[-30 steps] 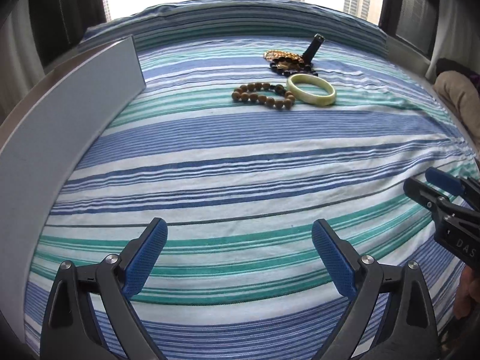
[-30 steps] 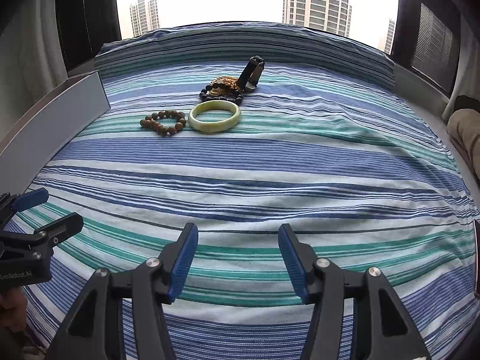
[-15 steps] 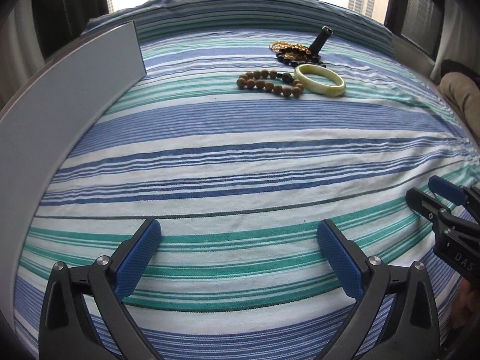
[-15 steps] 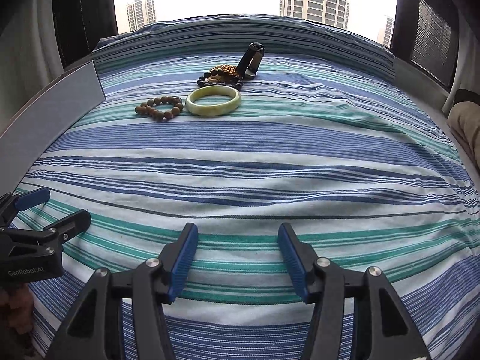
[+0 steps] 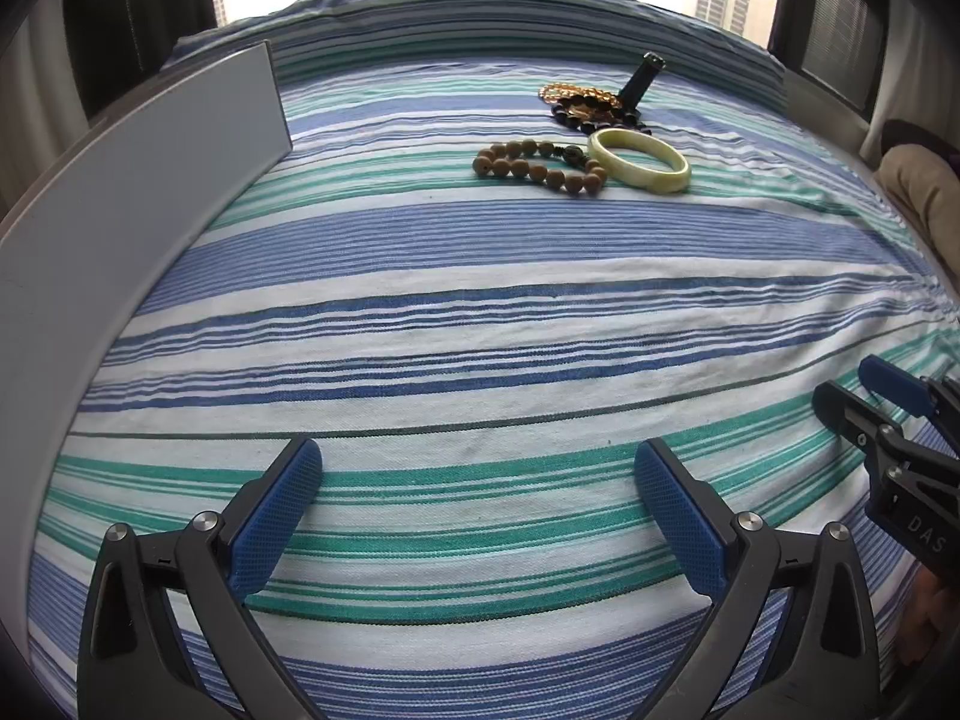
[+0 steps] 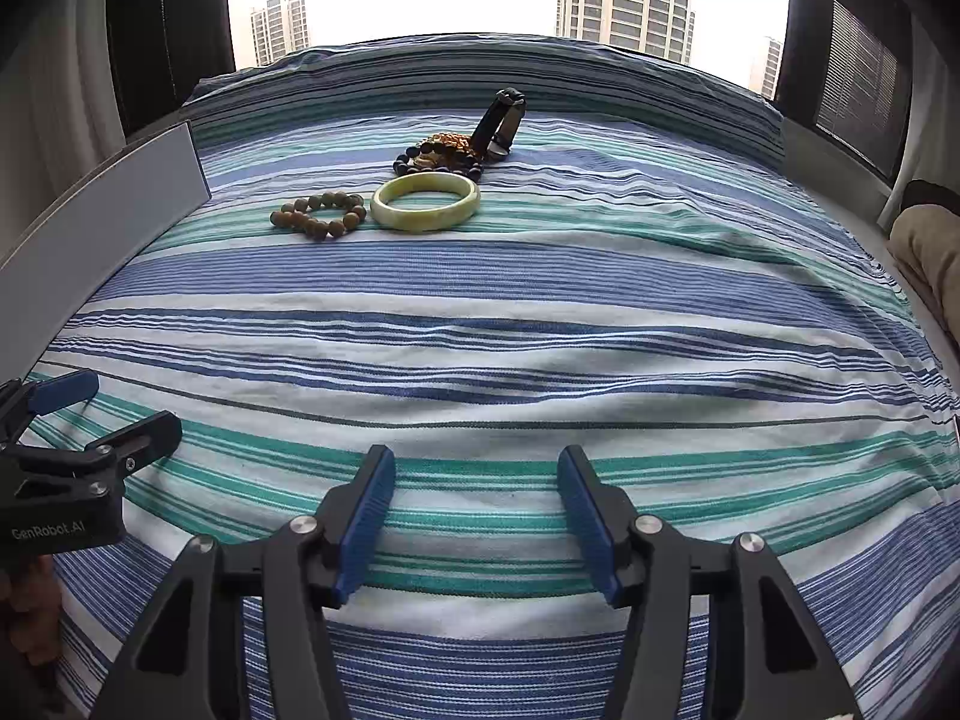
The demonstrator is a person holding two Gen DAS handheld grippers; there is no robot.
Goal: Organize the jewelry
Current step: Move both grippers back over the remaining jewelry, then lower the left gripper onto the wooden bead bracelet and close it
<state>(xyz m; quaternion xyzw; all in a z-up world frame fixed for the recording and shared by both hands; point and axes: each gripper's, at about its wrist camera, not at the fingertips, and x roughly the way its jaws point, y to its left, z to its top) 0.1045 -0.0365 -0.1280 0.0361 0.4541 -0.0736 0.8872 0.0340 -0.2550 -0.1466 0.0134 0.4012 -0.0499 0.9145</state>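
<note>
On the striped bedspread (image 5: 480,312) lie a brown wooden bead bracelet (image 5: 537,167), a pale green jade bangle (image 5: 639,159), a heap of amber and dark bead bracelets (image 5: 585,102) and a black watch (image 5: 642,79) standing on edge. They also show in the right wrist view: bead bracelet (image 6: 318,215), bangle (image 6: 426,201), heap (image 6: 441,153), watch (image 6: 501,123). My left gripper (image 5: 477,474) is open and empty, far short of them. My right gripper (image 6: 477,483) is open and empty, also well short.
A long grey box wall (image 5: 120,228) runs along the left side of the bed, seen also in the right wrist view (image 6: 96,234). A beige cushion (image 5: 924,192) lies at the right edge. Windows stand behind the bed.
Both grippers have drifted slightly forward and tilted; the jewelry sits a little differently in the views. Both stay open and nothing has been touched.
</note>
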